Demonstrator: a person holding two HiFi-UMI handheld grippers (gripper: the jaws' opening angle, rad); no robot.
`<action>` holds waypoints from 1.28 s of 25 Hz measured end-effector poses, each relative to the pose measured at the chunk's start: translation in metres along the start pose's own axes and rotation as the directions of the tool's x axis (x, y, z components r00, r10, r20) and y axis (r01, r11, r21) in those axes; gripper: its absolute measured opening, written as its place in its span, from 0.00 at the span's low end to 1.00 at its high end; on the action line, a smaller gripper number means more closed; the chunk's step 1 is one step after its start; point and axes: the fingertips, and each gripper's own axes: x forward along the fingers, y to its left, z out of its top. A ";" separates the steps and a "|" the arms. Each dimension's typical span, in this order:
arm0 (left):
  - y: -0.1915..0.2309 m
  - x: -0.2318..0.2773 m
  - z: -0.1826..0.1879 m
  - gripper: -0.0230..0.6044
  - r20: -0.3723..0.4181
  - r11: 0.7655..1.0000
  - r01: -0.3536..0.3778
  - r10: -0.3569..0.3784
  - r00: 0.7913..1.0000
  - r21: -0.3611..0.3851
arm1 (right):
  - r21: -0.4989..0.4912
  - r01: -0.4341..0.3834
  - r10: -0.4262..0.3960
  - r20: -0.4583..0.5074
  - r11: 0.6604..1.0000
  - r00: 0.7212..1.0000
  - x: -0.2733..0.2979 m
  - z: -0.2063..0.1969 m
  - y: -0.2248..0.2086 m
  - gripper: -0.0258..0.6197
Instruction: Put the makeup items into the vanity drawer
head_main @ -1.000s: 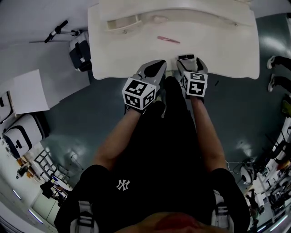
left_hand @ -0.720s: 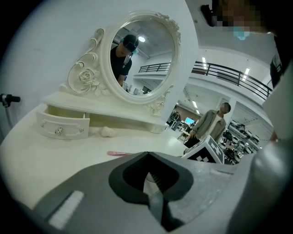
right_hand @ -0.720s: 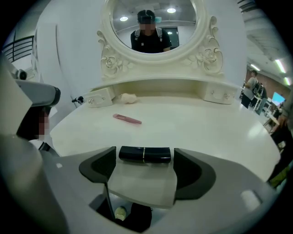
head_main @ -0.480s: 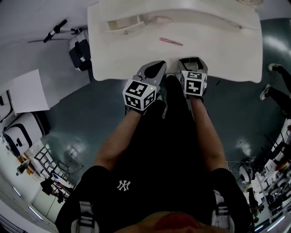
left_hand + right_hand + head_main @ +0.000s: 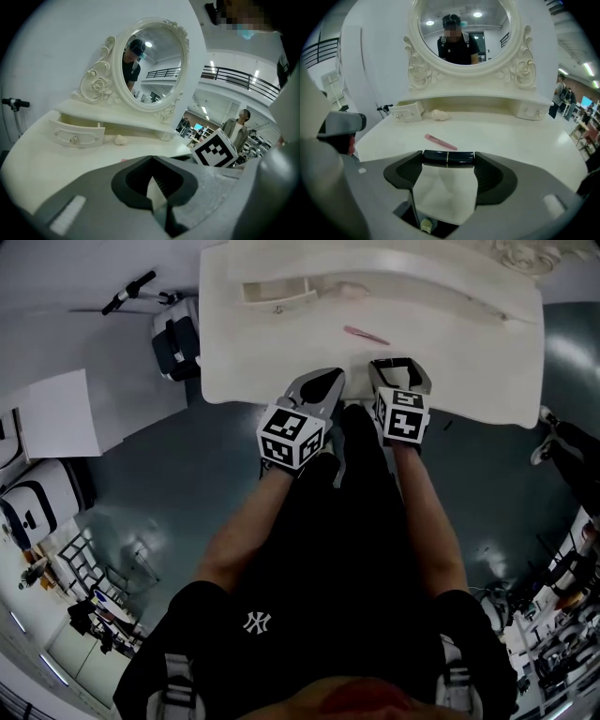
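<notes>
**Holdings at the vanity table, as you have them:**

- **Right gripper:** Your jaws have just been closing. They now stand wide but clamped end to end on a dark lipstick tube, which lies crosswise between the tips. A thin gold band marks its middle. In the head view the tube sits over the front edge of the tabletop. Whether it rests on the surface cannot be told.
- **Left gripper:** Your jaws are pressed together with nothing between them. It sits just beside the right gripper at the table's front edge, on your left.
- **Pink stick:** This is a slim makeup item lying flat and slightly slanted on the open tabletop. It lies beyond the held tube, between it and the drawer.
- **Pale rounded item:** It lies on the tabletop just beside the drawer's right end. What it is cannot be made out.
- **Vanity drawer:** It is on the left side under the mirror shelf and is pulled out. It has a small knob on its front. Its inside is not visible from here.
- **Second drawer:** It is on the right side and is closed.
- **Oval mirror:** It stands upright in a carved white frame at the back of the table, with your reflection in it.
</notes>
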 end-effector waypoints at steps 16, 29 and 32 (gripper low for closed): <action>0.050 -0.031 0.045 0.04 0.106 0.990 -0.143 0.144 0.984 -0.019 | -0.051 -0.186 0.191 0.109 0.981 0.976 0.022 0.100 0.085 0.61; 0.096 -0.053 0.067 0.04 0.152 0.967 -0.247 0.253 0.955 -0.059 | -0.023 -0.323 0.323 0.138 0.946 0.936 0.064 0.160 0.158 0.61; 0.105 -0.057 0.072 0.04 0.162 0.961 -0.267 0.275 0.948 -0.071 | -0.021 -0.340 0.340 0.131 0.940 0.931 0.073 0.167 0.170 0.61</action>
